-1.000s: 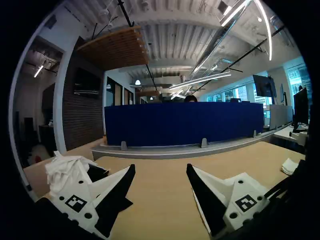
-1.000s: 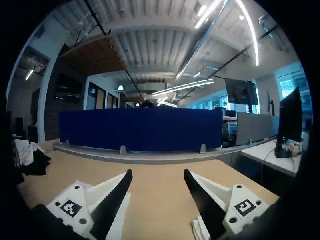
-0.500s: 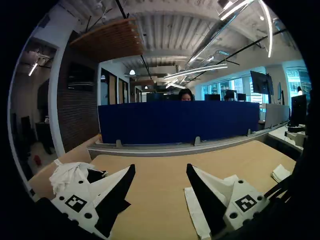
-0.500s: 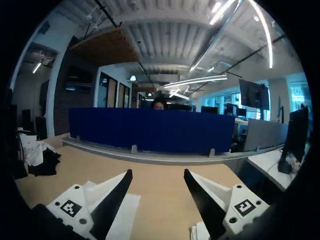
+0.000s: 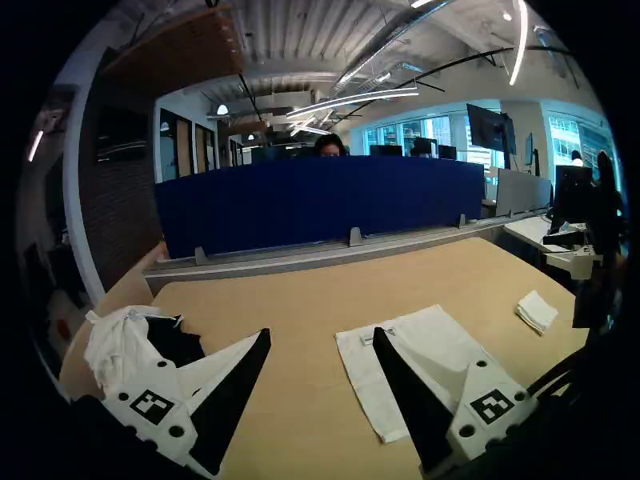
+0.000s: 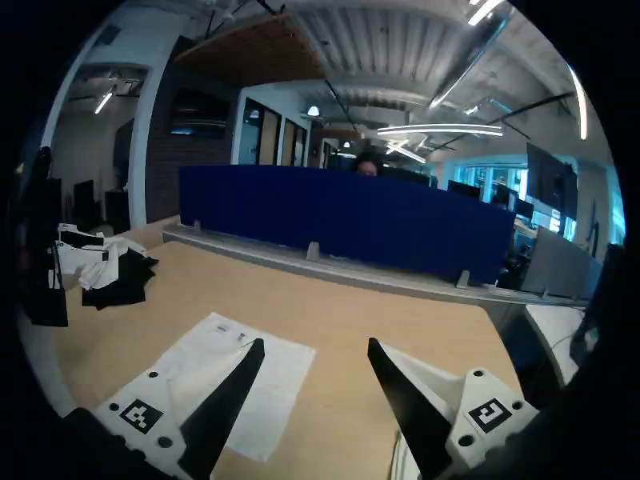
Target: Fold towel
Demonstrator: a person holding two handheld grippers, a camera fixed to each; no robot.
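Observation:
A white towel [image 5: 416, 348] lies spread flat on the light wooden table [image 5: 280, 296], with a small tag near its far edge. In the left gripper view it sits below and around my right-hand finger. My left gripper [image 5: 320, 334] hangs open above the table with nothing between its fingers. In the right gripper view the same towel [image 6: 248, 372] lies under my left-hand finger. My right gripper [image 6: 315, 346] is open too, above bare table just right of the towel.
A heap of white and black cloths [image 5: 132, 348] lies at the table's left end, pile [image 6: 108, 268]. A small folded white towel [image 5: 536, 310] rests near the right edge. A blue divider [image 5: 320, 200] runs along the far side, a person's head above it.
Both views have tipped downward over the table. The flat towel, barely visible before, now lies in full view under the fingers. Both grippers stay open.

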